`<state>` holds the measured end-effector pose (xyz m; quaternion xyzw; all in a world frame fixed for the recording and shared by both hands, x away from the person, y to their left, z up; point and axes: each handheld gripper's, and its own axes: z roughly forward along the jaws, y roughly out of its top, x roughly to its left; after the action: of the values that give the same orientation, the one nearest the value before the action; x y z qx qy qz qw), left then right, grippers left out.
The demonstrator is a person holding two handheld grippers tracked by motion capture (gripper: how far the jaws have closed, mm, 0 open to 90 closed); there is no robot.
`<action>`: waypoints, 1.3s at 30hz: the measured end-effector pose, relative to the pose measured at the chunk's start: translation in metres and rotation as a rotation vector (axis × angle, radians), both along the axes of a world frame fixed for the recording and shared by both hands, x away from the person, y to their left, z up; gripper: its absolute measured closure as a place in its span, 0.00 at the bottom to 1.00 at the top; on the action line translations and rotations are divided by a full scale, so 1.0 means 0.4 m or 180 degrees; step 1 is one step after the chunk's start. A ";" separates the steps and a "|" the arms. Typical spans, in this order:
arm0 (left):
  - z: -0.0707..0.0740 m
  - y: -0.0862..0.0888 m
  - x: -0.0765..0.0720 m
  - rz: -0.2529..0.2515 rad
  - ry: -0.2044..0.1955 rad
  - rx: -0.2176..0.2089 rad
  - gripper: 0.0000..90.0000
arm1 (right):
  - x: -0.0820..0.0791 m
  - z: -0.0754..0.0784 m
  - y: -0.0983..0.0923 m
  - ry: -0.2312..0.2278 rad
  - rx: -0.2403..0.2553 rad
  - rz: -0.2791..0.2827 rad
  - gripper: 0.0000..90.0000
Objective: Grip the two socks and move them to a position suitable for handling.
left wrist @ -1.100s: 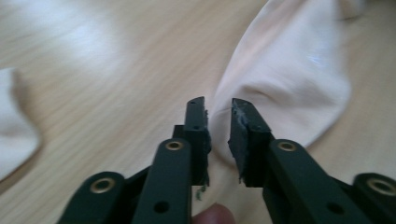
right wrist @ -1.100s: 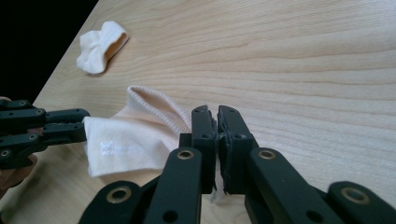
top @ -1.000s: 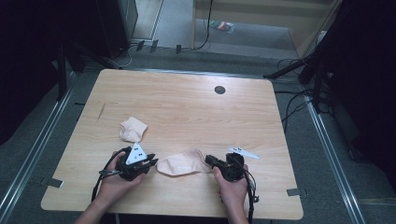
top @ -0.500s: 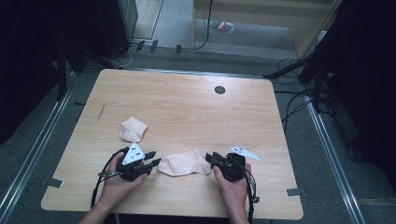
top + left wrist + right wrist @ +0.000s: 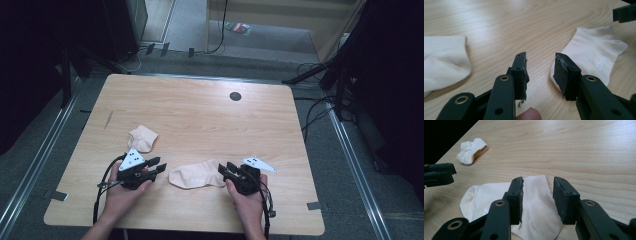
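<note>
A flat sock lies on the table between the left gripper and right gripper. Both have just been opening and stand spread, pinching nothing. A crumpled sock sits beyond the left gripper.

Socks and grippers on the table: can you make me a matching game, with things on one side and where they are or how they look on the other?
Things:
1. flat sock
2. crumpled sock
3. left gripper
4. black round spot

Places or states:
A. far side of the table, alone
B. bunched up beyond the left gripper
C. spread out between the two grippers
D. jaws apart, nothing between them, beside the flat sock's end

Pairs: 1-C, 2-B, 3-D, 4-A
</note>
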<state>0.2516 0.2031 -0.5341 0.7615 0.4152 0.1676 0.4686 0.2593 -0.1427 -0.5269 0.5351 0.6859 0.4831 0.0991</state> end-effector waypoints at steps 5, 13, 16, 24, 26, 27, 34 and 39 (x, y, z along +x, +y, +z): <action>0.002 0.017 0.005 0.0083 0.0027 -0.0070 0.71 | 0.000 0.001 0.002 -0.0007 -0.0015 0.0009 0.67; 0.006 0.041 0.012 0.0194 0.0016 -0.0111 0.71 | -0.001 0.001 0.003 -0.0020 -0.0021 0.0015 0.66; 0.007 0.054 0.015 0.0272 0.0009 -0.0126 0.70 | -0.001 0.001 0.005 -0.0029 -0.0019 0.0018 0.65; 0.007 0.110 0.037 0.0621 -0.0081 -0.0127 0.66 | -0.003 0.002 0.008 -0.0088 -0.0049 -0.0008 0.56; 0.007 0.130 0.047 0.0757 -0.0094 -0.0187 0.64 | -0.002 0.002 0.008 -0.0096 -0.0068 -0.0023 0.54; 0.007 0.137 0.051 0.0812 -0.0100 -0.0180 0.62 | -0.001 0.001 0.007 -0.0103 -0.0078 -0.0028 0.53; 0.006 0.194 0.097 0.1319 -0.0157 -0.0154 0.49 | -0.002 0.000 0.008 -0.0071 -0.0088 -0.0036 0.51; -0.015 0.192 0.135 0.1367 -0.0028 -0.0079 0.40 | 0.000 0.000 0.005 -0.0091 -0.0085 -0.0034 0.51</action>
<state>0.3054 0.2800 -0.5403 0.6490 0.5679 0.2619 0.4332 0.2592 -0.1409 -0.5268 0.5304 0.6880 0.4809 0.1186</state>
